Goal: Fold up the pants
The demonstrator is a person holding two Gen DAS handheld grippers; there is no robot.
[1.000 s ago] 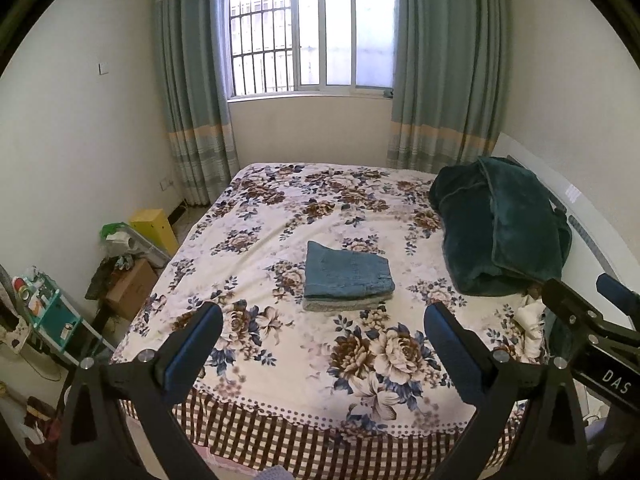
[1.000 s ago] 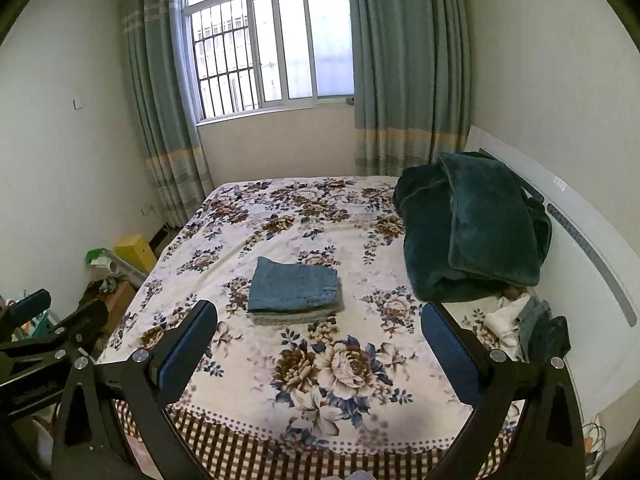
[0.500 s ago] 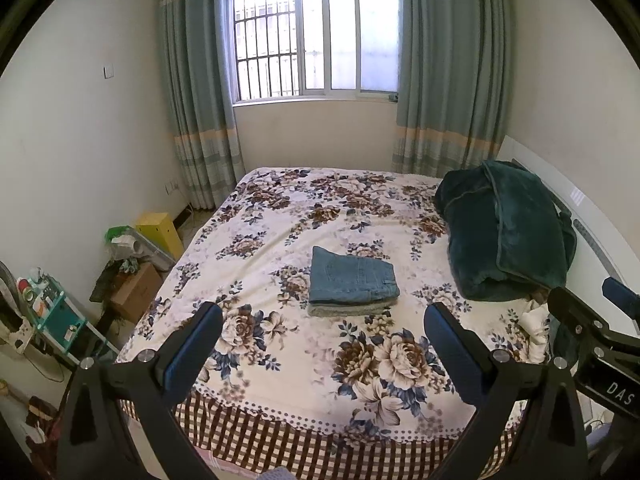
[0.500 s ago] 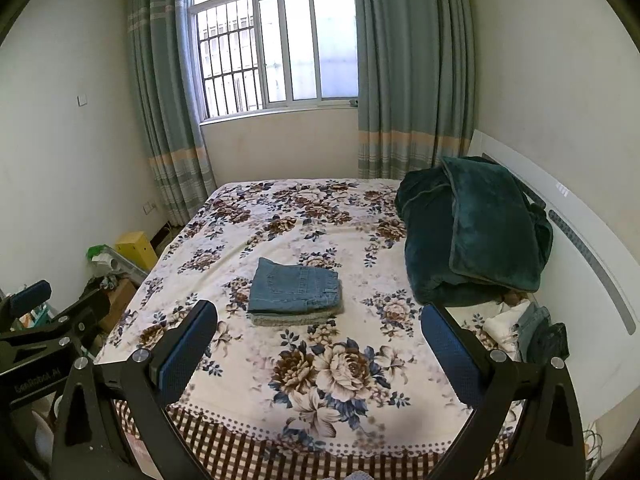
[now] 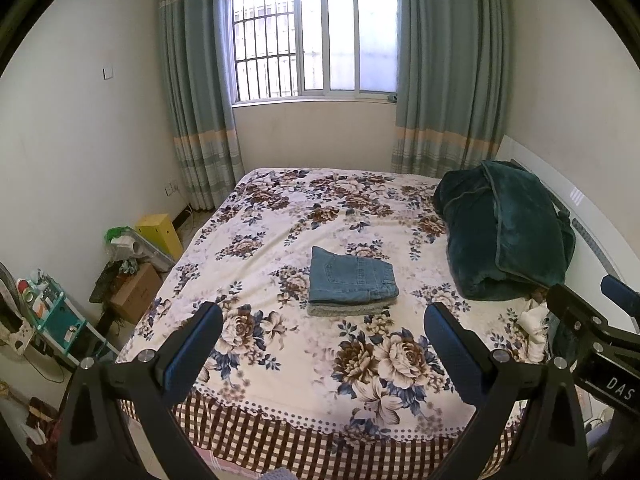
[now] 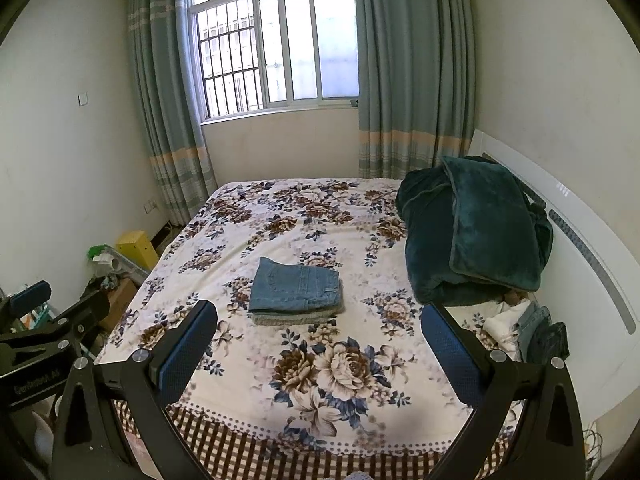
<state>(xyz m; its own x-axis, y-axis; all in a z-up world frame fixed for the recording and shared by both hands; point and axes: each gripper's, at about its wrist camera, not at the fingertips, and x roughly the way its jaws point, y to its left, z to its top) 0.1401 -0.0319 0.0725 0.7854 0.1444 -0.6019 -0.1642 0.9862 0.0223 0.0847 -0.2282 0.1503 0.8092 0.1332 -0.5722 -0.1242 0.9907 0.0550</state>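
We see only the edge of a grey garment [image 5: 347, 310] under the folded jeans [image 5: 352, 276], ahead between the left gripper's [image 5: 323, 340] fingers. Right of the right gripper [image 6: 319, 336], the clothes heap [image 6: 528, 330] is partly hidden by the green blanket [image 6: 476, 232]. The floor clutter [image 5: 44, 312] left of the left gripper is too small to identify.

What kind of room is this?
Most likely a bedroom at home: a big bed with a flowery sheet, a curtained window, and folded jeans lying on the bed beside a green blanket.
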